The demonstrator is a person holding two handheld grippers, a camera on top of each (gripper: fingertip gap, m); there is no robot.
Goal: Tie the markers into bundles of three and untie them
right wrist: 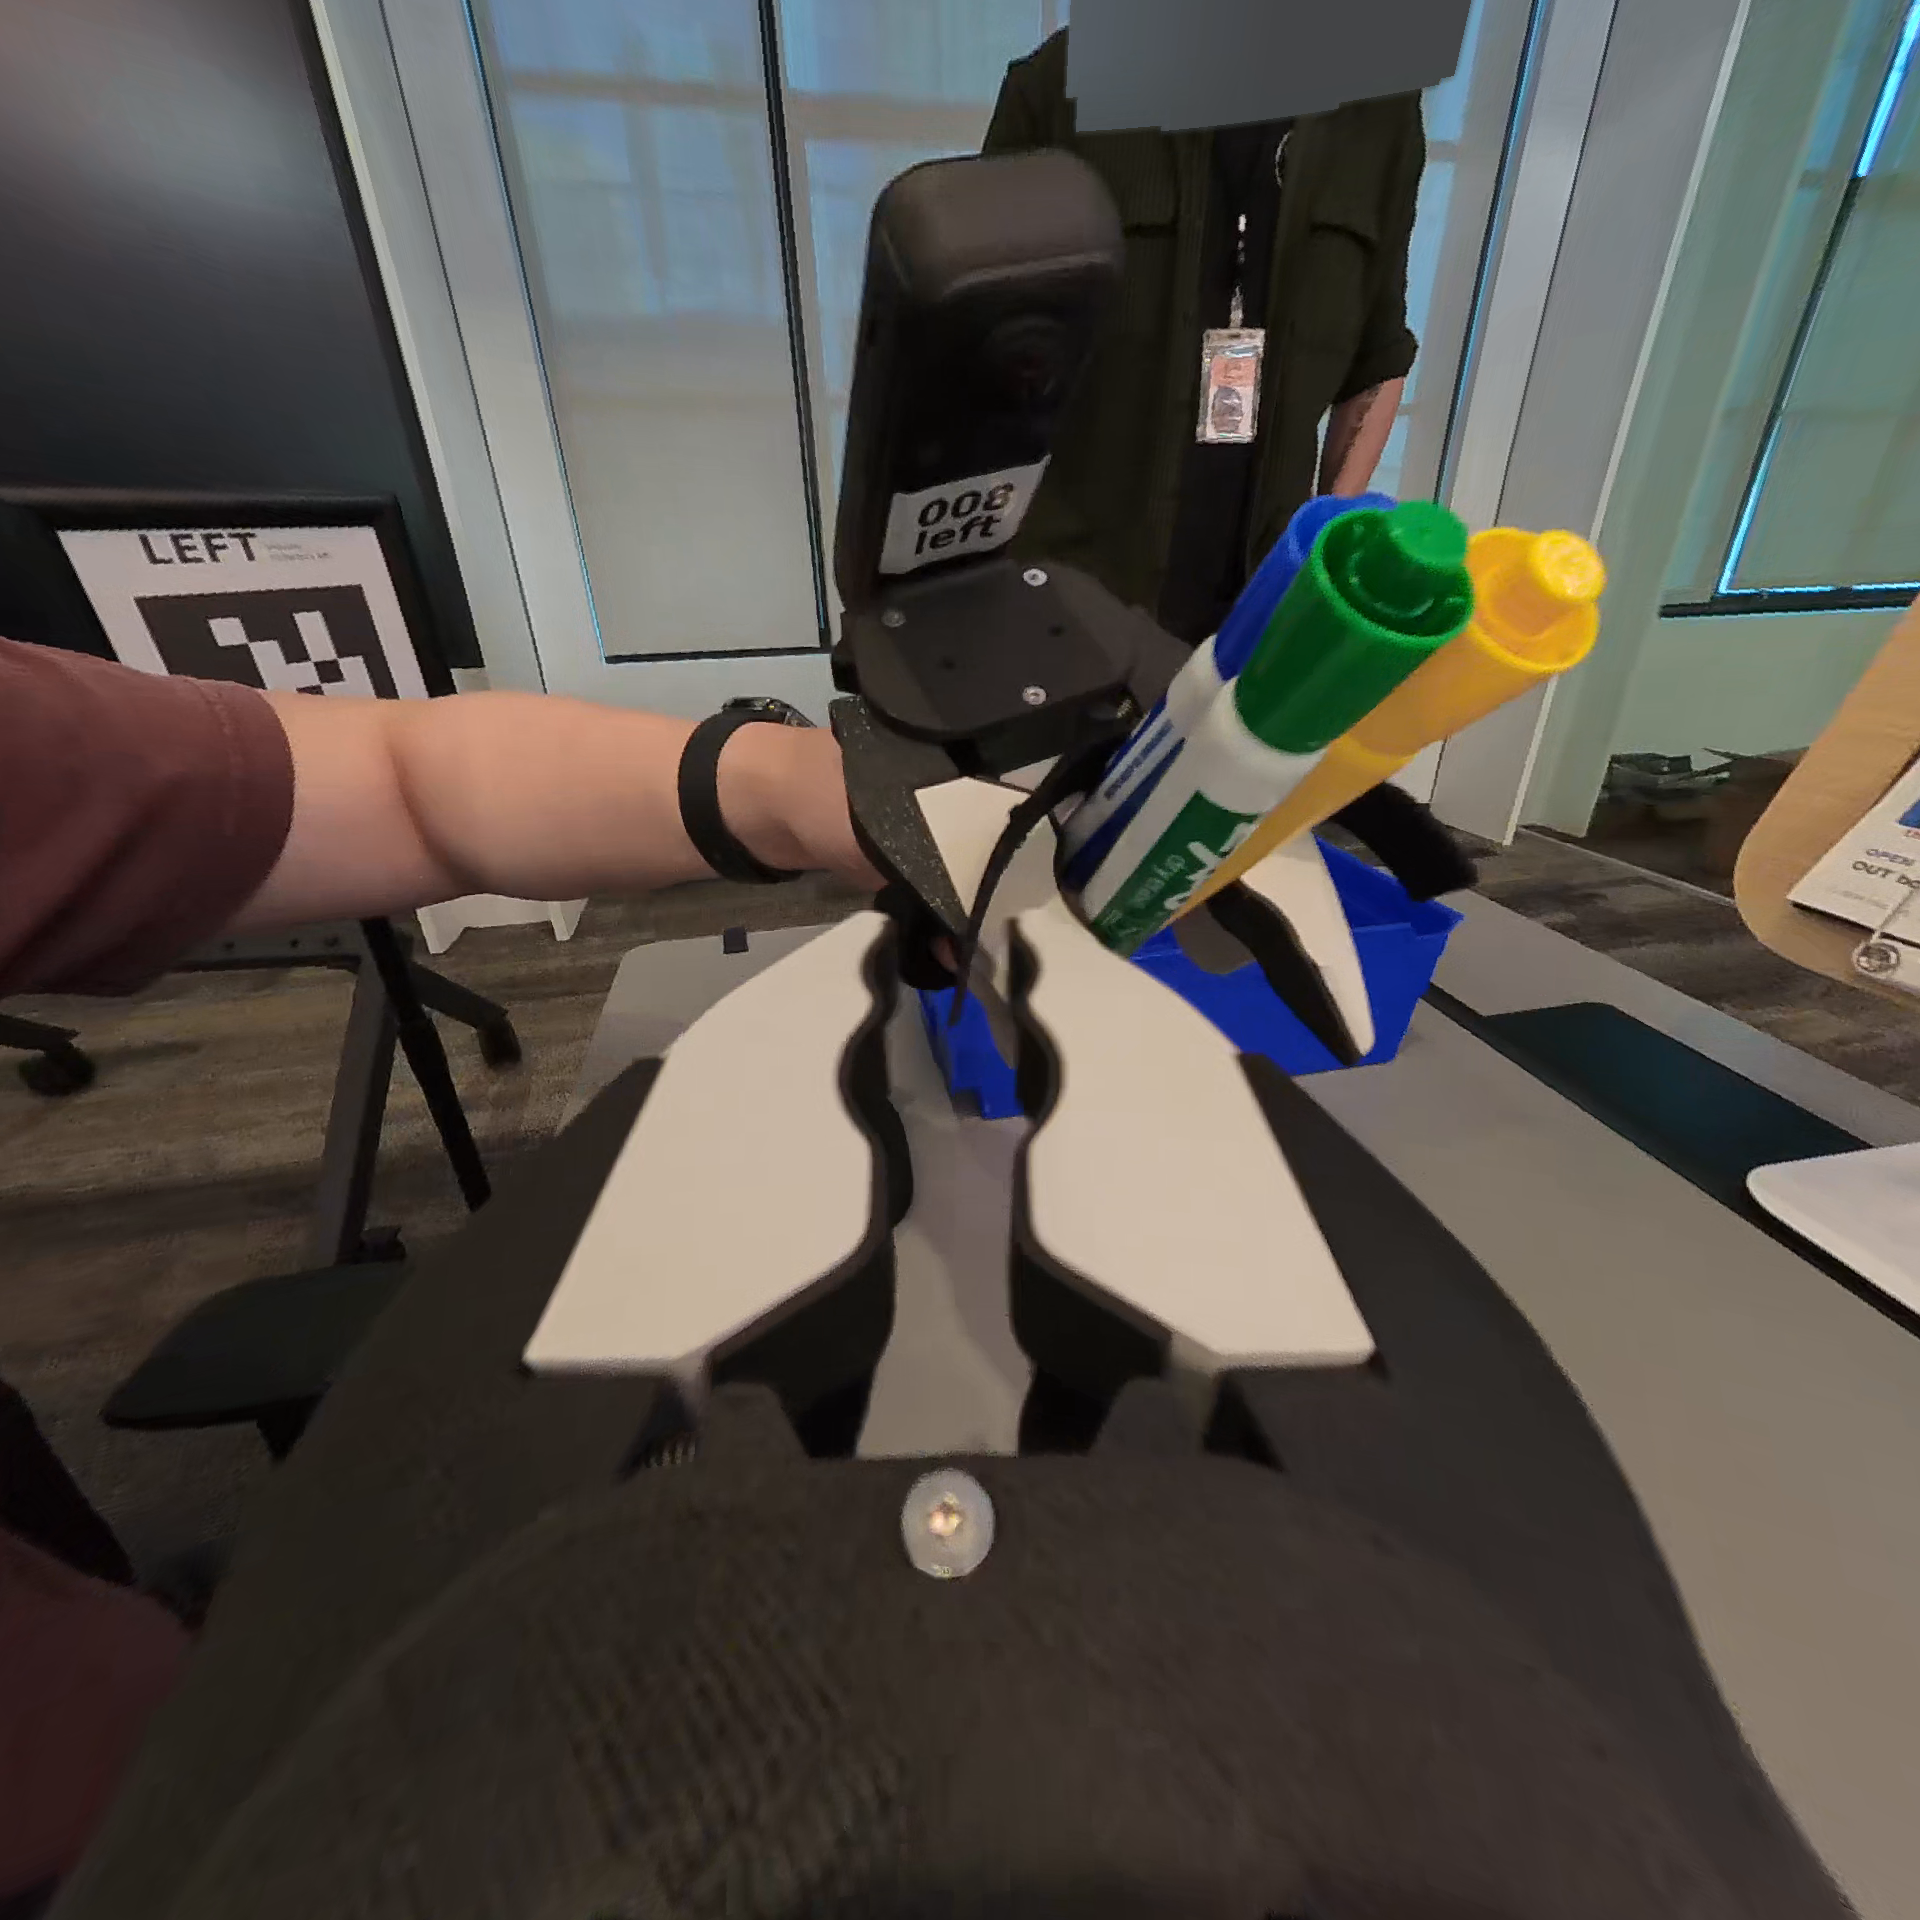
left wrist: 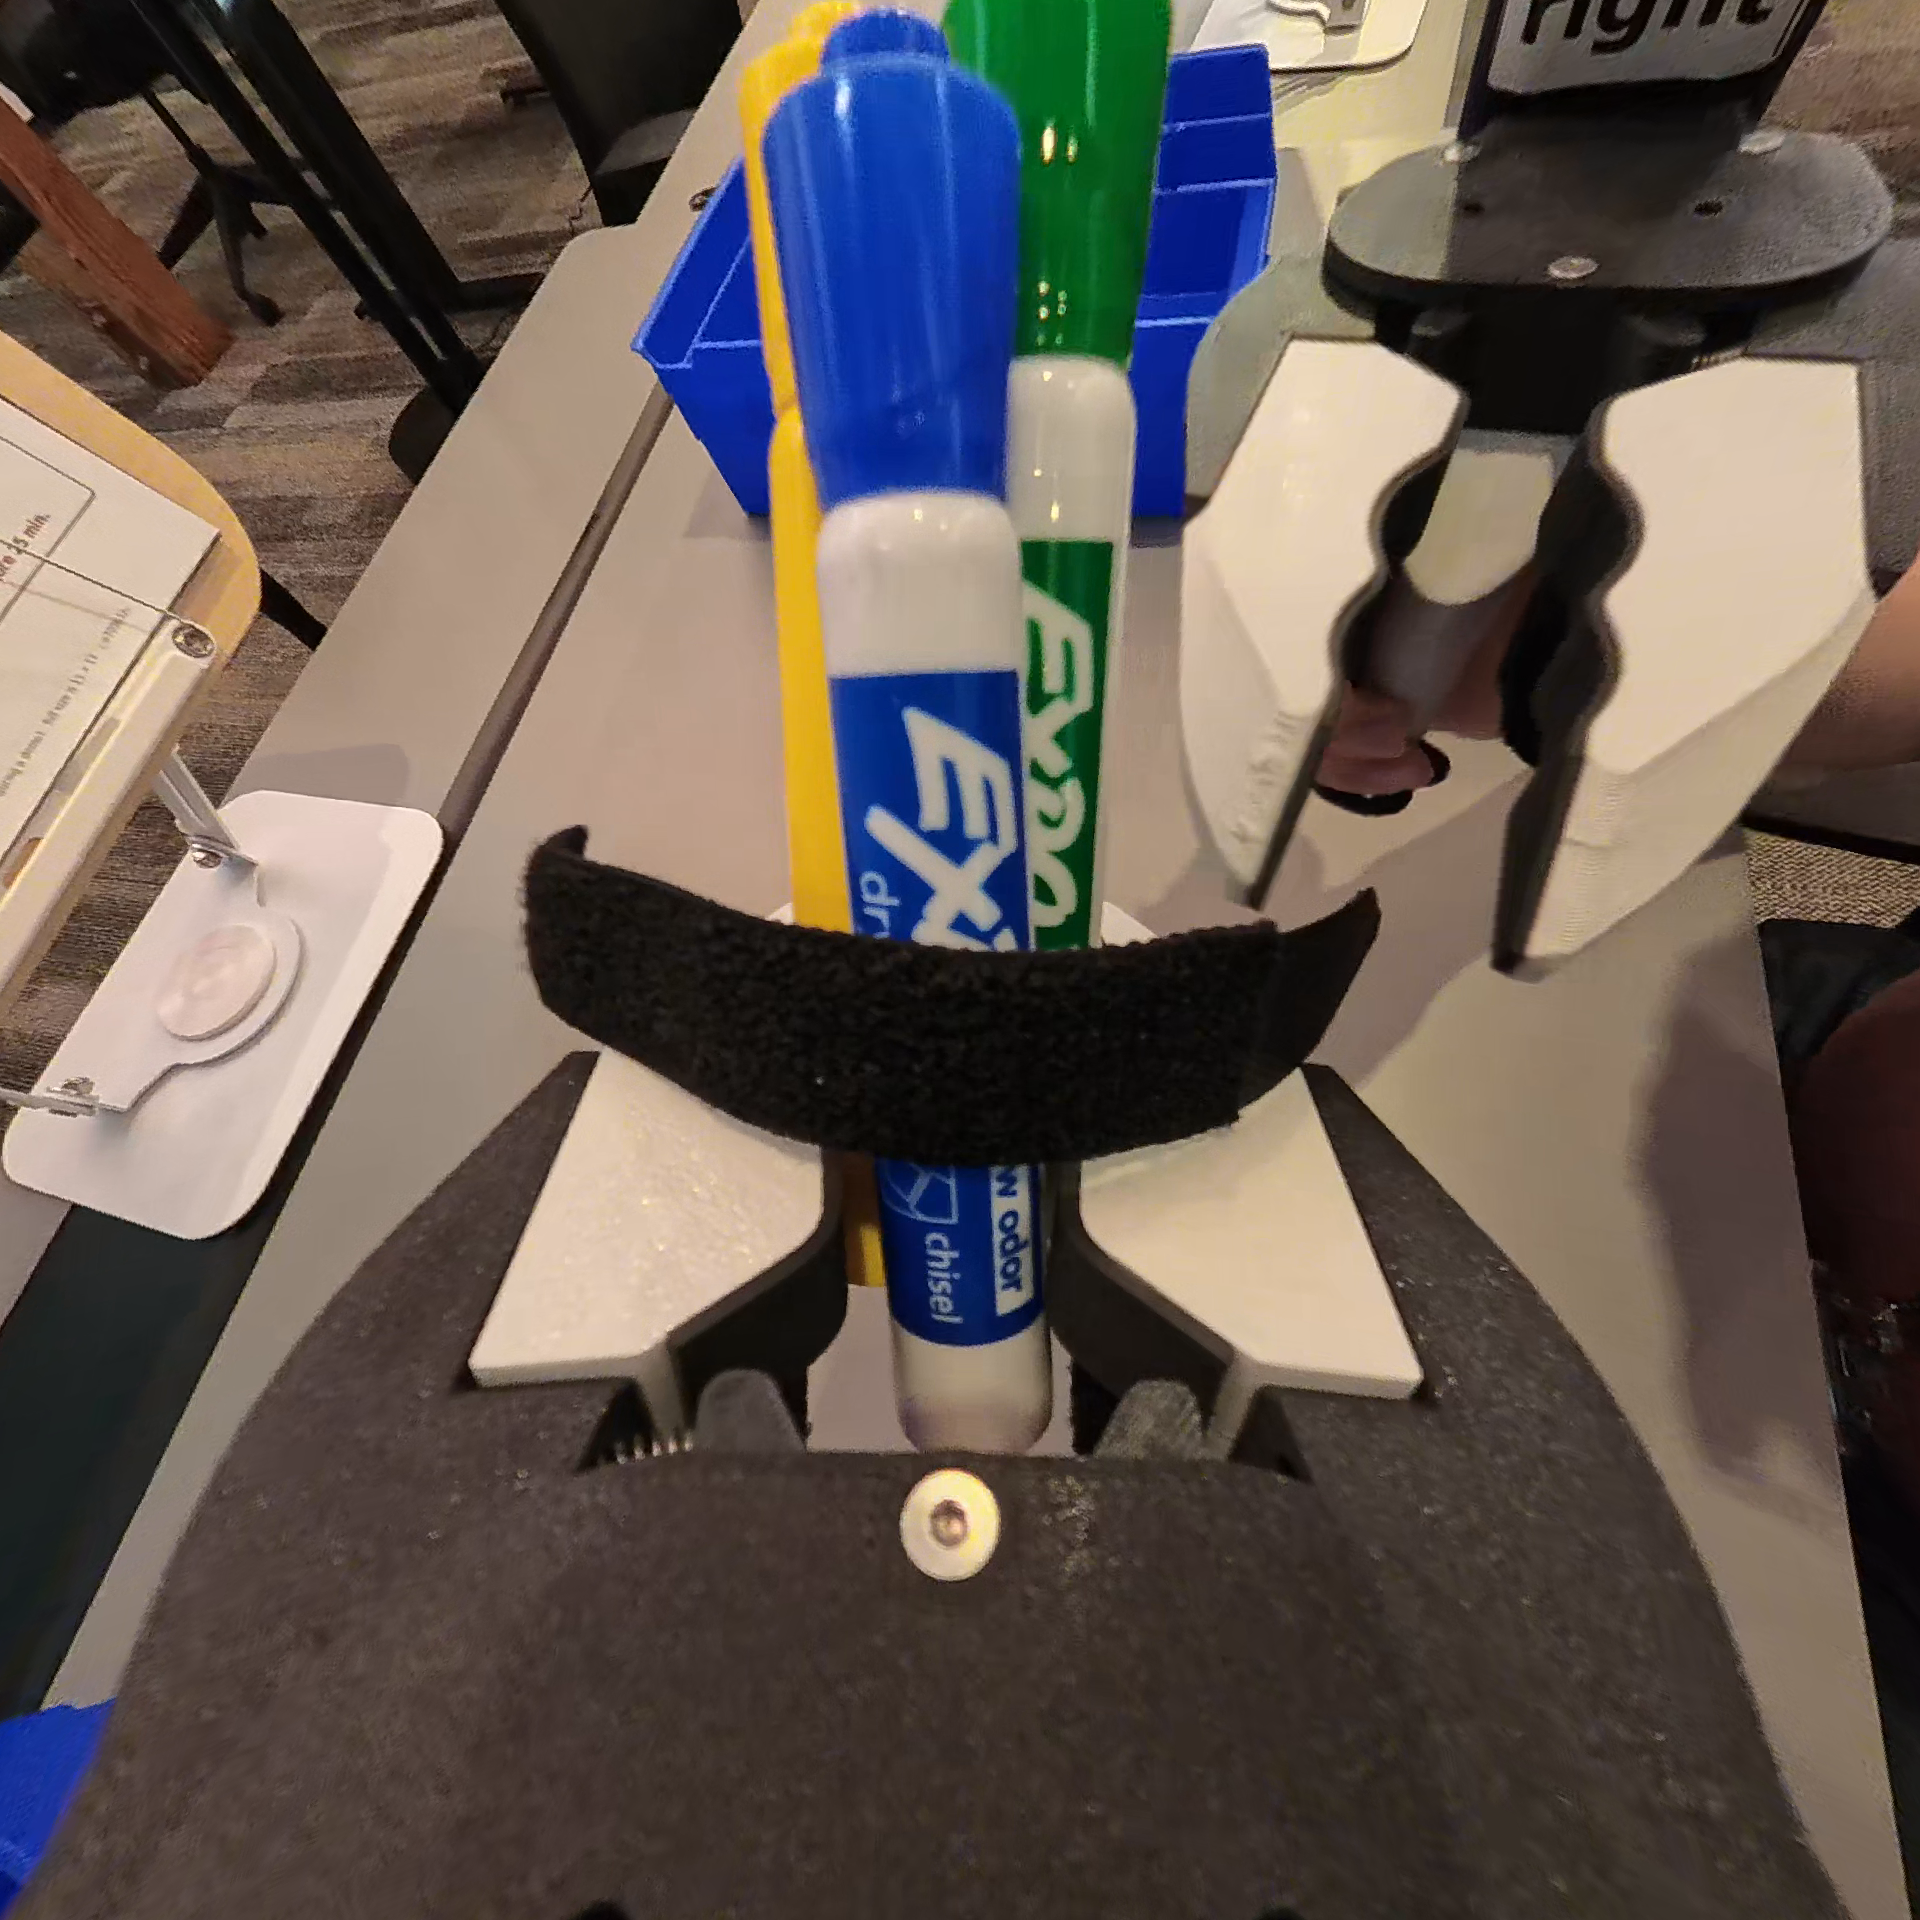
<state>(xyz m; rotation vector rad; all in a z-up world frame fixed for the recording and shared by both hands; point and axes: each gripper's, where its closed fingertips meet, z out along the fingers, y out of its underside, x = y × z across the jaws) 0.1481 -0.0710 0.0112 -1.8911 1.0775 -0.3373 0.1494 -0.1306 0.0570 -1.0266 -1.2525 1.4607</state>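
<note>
A: The left gripper (left wrist: 951, 1226) holds 3 markers between its jaws: the blue marker (left wrist: 914, 644), the green marker (left wrist: 1070, 582) and the yellow marker (left wrist: 795, 665). They stand up above the table (left wrist: 1507, 1299), in front of the blue bin (left wrist: 1205, 312).

B: And the black strap (left wrist: 904, 1029)?

A: It lies across the front of the markers, but both ends stick out free. I think the bundle is not closed.

B: So what could go wrong?

A: If the left jaws loosen, the 3 markers may slide apart or fall, because only the jaws keep them together. The strap also may slip off.

B: And the right gripper (right wrist: 951, 1049)?

A: Its jaws stand narrow, with nothing between them. In the right wrist view one thin strap end (right wrist: 997, 894) hangs near its tips. If it misses this end, or pulls too hard, it may drag the markers out.
</note>
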